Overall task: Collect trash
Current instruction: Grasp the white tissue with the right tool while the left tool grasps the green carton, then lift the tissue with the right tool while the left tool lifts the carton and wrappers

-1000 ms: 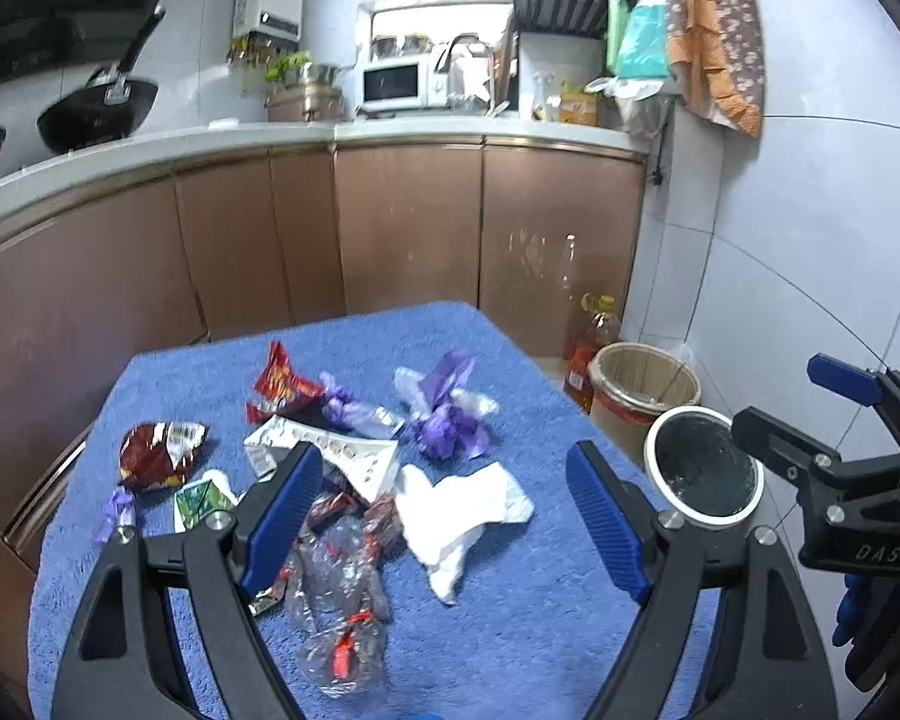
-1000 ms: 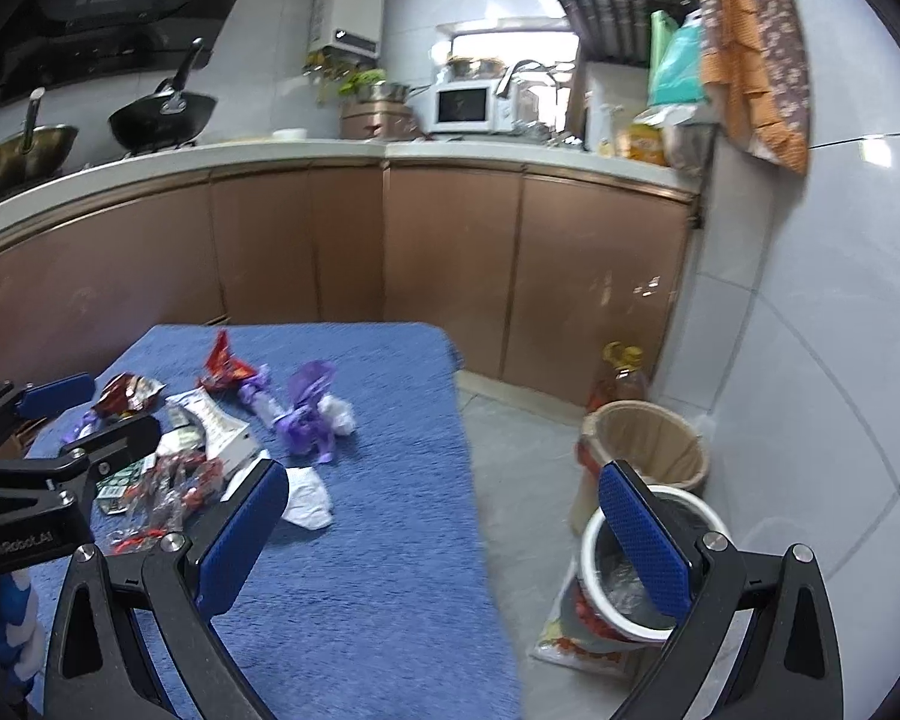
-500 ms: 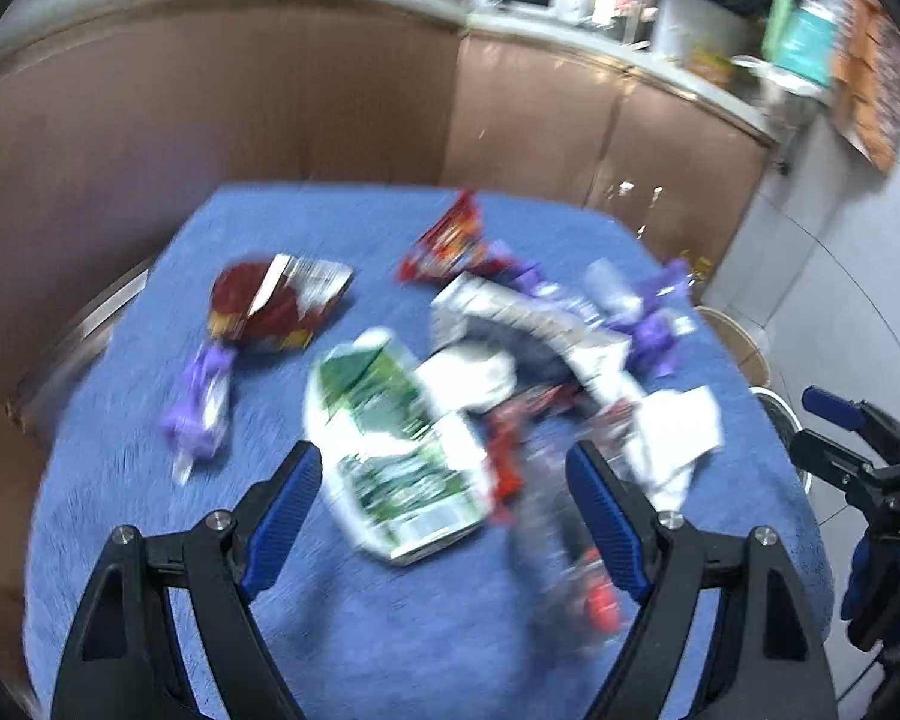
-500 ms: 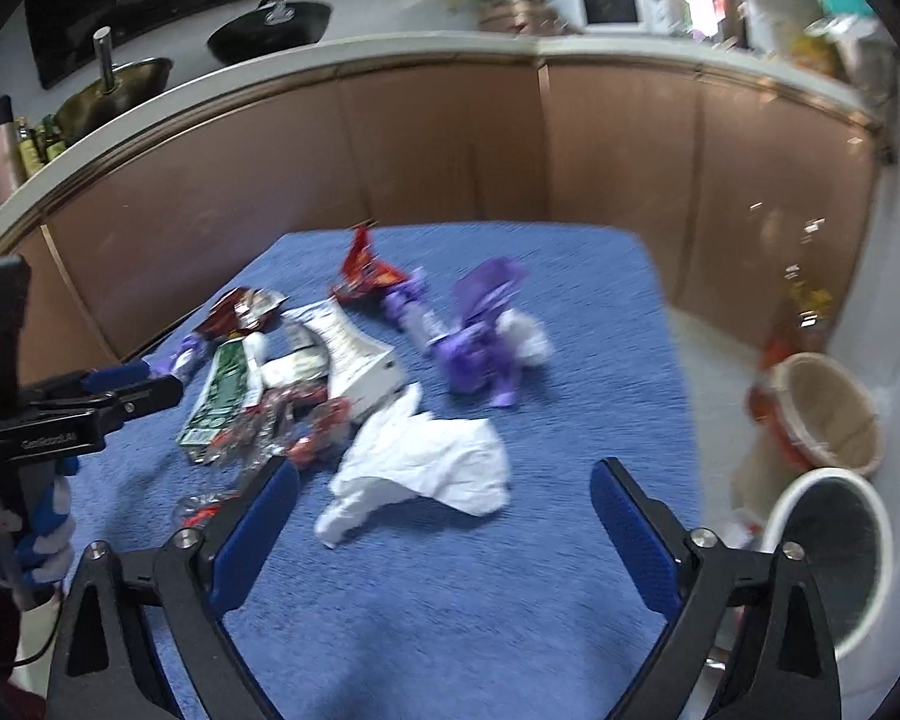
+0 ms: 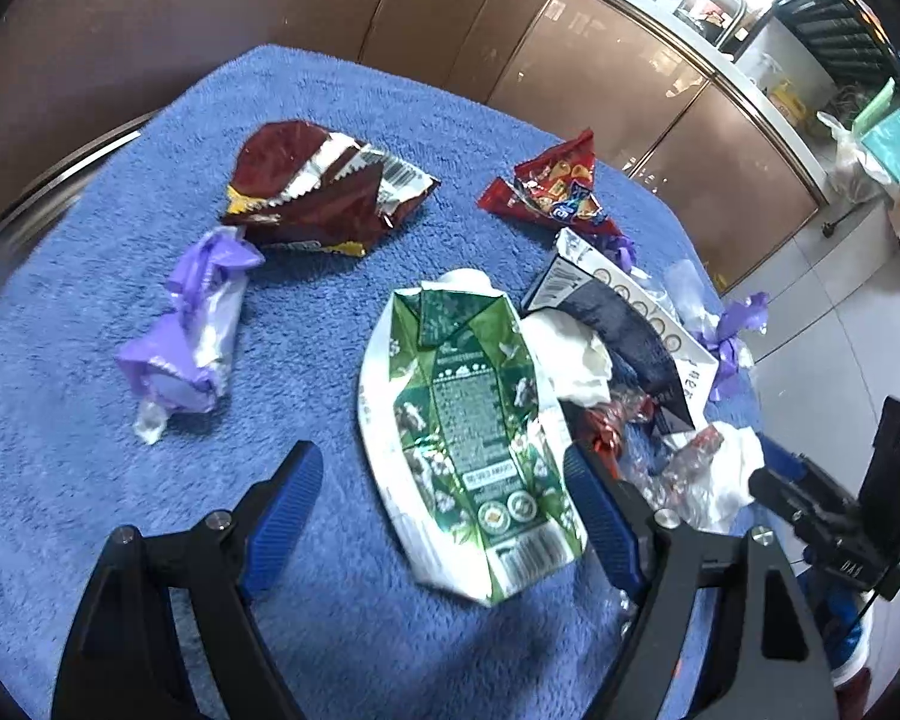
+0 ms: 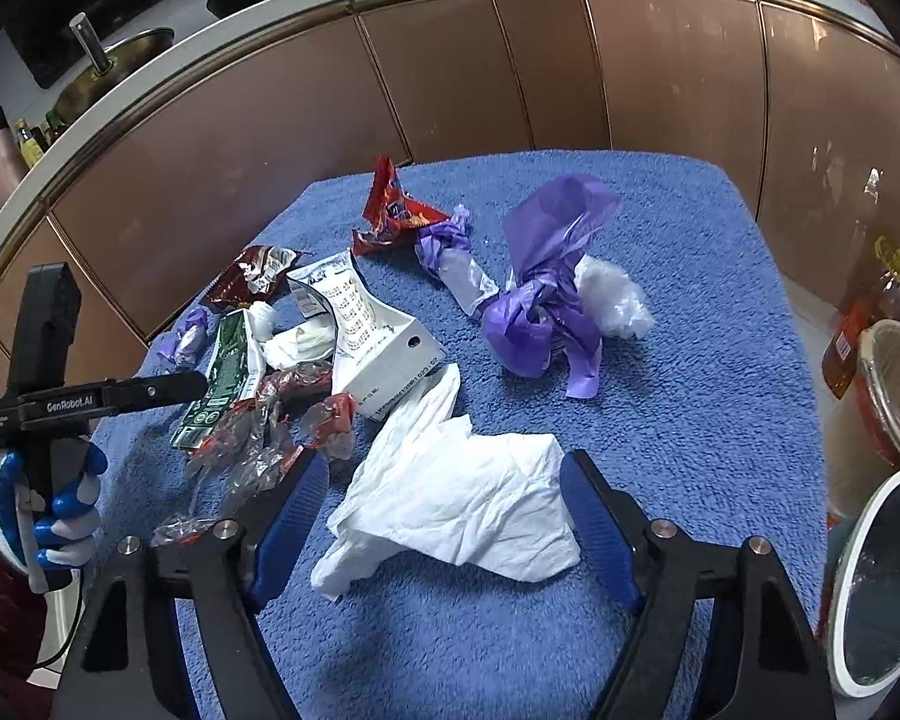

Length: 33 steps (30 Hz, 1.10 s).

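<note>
1. Reaching, both claws spread and empty: I have the left gripper (image 5: 444,495) over the green carton (image 5: 468,438), the right gripper (image 6: 444,501) over the white tissue (image 6: 456,492).
2. Trash lies on the blue cloth (image 6: 690,360); white bin (image 6: 876,576) stands beside the table, right.
3. Next, I judge: lower, pinch, carry to bin.

Green carton (image 5: 471,438), white tissue (image 6: 462,498), blue towel (image 6: 690,276).

Left wrist view: close, steep downward look over blue cloth (image 5: 90,276), facing cabinets. Right wrist view: close, downward, facing cabinets, bin (image 6: 870,576) at right edge. Both share carton (image 5: 474,426) (image 6: 225,369), tissue (image 6: 462,492).
</note>
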Each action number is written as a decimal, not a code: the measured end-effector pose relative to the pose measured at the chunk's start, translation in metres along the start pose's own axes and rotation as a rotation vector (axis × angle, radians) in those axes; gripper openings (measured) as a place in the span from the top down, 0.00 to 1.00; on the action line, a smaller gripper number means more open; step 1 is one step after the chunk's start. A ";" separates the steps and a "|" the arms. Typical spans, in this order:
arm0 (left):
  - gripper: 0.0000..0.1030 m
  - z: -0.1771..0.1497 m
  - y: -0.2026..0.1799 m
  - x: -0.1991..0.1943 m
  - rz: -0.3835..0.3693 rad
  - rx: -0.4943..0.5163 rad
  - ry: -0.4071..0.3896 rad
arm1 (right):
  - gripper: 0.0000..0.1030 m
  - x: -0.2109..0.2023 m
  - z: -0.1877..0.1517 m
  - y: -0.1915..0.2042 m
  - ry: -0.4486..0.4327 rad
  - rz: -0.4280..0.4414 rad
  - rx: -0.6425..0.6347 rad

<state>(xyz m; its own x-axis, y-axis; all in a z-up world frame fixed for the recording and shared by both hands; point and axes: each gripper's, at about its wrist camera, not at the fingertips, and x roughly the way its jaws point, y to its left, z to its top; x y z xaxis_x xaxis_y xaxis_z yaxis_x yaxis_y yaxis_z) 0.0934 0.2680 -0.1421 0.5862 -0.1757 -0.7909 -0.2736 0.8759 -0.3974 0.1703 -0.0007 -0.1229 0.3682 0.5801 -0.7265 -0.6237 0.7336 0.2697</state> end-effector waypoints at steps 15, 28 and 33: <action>0.53 0.014 0.002 0.018 -0.282 -0.093 0.053 | 0.38 0.008 0.002 0.002 0.016 0.052 0.004; 0.92 0.007 -0.010 0.035 -0.344 -0.112 0.117 | 0.81 0.018 -0.006 0.001 0.050 0.069 0.017; 0.93 0.007 -0.016 0.027 -0.356 -0.100 0.090 | 0.87 0.014 -0.004 0.002 0.030 0.066 0.016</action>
<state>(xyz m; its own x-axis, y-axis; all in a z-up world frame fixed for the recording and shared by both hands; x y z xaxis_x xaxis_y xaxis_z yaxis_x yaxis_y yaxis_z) 0.1186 0.2524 -0.1543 0.5899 -0.5037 -0.6312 -0.1408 0.7055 -0.6945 0.1715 0.0076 -0.1345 0.3051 0.6169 -0.7255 -0.6352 0.6994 0.3276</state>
